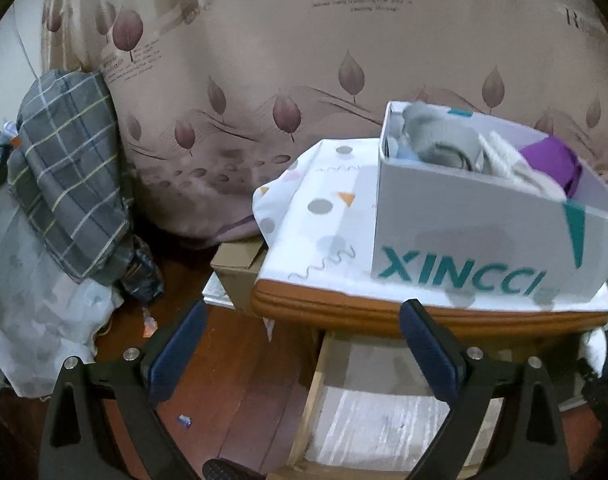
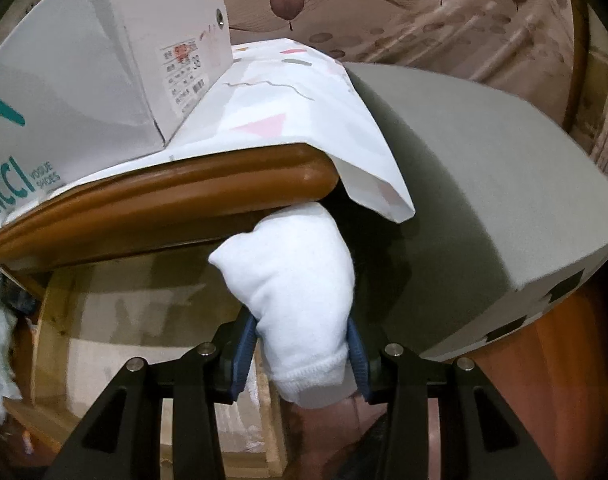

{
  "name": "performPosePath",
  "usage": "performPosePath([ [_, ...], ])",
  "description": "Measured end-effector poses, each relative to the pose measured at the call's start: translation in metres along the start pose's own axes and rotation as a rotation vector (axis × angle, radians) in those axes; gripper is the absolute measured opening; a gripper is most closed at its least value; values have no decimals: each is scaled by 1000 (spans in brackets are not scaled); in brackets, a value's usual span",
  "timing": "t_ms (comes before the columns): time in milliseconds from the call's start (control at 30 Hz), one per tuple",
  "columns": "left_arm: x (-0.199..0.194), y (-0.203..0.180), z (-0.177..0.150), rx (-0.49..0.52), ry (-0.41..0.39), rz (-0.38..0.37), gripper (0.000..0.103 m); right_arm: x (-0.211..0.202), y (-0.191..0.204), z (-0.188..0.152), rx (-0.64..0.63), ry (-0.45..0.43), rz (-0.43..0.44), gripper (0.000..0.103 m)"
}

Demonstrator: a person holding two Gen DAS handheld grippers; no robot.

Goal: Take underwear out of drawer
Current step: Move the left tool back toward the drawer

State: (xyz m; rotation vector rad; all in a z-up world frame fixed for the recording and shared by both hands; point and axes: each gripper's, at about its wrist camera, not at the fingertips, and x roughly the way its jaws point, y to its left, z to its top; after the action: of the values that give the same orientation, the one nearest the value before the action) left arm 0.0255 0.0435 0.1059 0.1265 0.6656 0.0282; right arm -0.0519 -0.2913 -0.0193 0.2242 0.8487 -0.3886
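Note:
My right gripper (image 2: pixel 301 340) is shut on white rolled underwear (image 2: pixel 291 280) and holds it just below the brown edge of the nightstand top (image 2: pixel 183 188), above the open wooden drawer (image 2: pixel 115 332). My left gripper (image 1: pixel 304 332) is open and empty, in front of the nightstand's left front corner. The open drawer (image 1: pixel 384 408) lies below it with a pale lined bottom showing. The white underwear shows at the far right of the left wrist view (image 1: pixel 594 350).
A white XINCCI shoe box (image 1: pixel 464 236) with folded clothes stands on the patterned cloth (image 1: pixel 324 216) that covers the nightstand. A grey block (image 2: pixel 484 200) lies to the right. A plaid bundle (image 1: pixel 71 168), a small cardboard box (image 1: pixel 239 260) and a leaf-print curtain (image 1: pixel 304 80) are left and behind.

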Motion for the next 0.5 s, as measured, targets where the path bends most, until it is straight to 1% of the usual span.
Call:
performPosePath([
  [67,4,-3,-8,7,-5,19,96,-1,2,0,4,0,9,41],
  [167,10,-4,-22,27,-44,49,96,-3,1,-2,12,-5,-5,41],
  [200,13,-4,-26,31,-46,64,96,-4,0,-2,16,-4,4,41],
  [233,16,-3,-29,27,-44,65,96,-4,0,-1,13,-3,-2,41],
  [267,19,-2,-32,20,-40,61,96,-5,0,-1,8,-3,-14,41],
  [367,29,8,-43,-13,-24,54,96,-9,1,0,1,-5,-14,41],
  [500,43,19,-52,-50,30,42,96,-16,3,-3,-20,-2,-10,41],
])
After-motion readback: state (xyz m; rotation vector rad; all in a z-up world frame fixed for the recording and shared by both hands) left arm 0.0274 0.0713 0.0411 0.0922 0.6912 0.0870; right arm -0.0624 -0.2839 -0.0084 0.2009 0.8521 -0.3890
